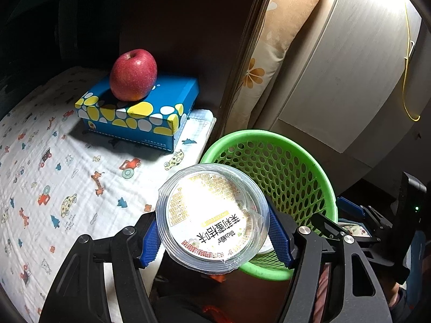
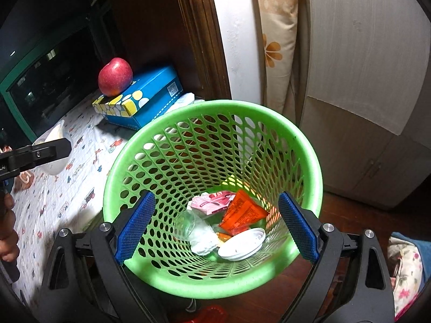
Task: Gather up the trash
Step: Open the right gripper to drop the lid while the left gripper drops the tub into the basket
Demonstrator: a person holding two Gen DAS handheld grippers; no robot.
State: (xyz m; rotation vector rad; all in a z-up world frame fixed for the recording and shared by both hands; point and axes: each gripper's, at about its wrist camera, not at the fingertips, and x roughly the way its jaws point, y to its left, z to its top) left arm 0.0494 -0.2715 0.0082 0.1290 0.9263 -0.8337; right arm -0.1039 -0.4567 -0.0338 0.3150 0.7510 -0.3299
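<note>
Left gripper (image 1: 212, 238), at the bottom middle of its own view, is clamped on a clear plastic cup (image 1: 212, 218); the blue pads (image 1: 149, 245) press its two sides. The cup's sealed top, with a printed label, faces the camera. It sits at lower centre of the frame, between the fingers, overlapping the near rim of the green basket (image 1: 296, 145) that lies just behind it to the right.

Right gripper (image 2: 215, 228) stands wide open at the bottom of its view and holds nothing. Its blue pads (image 2: 134, 228) straddle the lower part of the basket (image 2: 210, 107), which fills the middle of the frame; whether they touch it cannot be told.

Inside the basket, on its bottom, lie an orange packet (image 2: 242, 214), a pink wrapper (image 2: 212, 202), a white lid (image 2: 242, 243), a crumpled clear cup (image 2: 188, 224) and a wad of pale tissue (image 2: 204, 239). These are bunched together, touching one another.

Upper left of both views shows a blue box (image 1: 140, 113) with yellow and white spots, resting on a printed cloth (image 1: 54, 175). A red apple (image 1: 133, 74) sits on top of the box. At the left edge of the right view, a black arm of the left gripper crosses in front of a white bowl-like shape (image 2: 56, 161) on the cloth.
</note>
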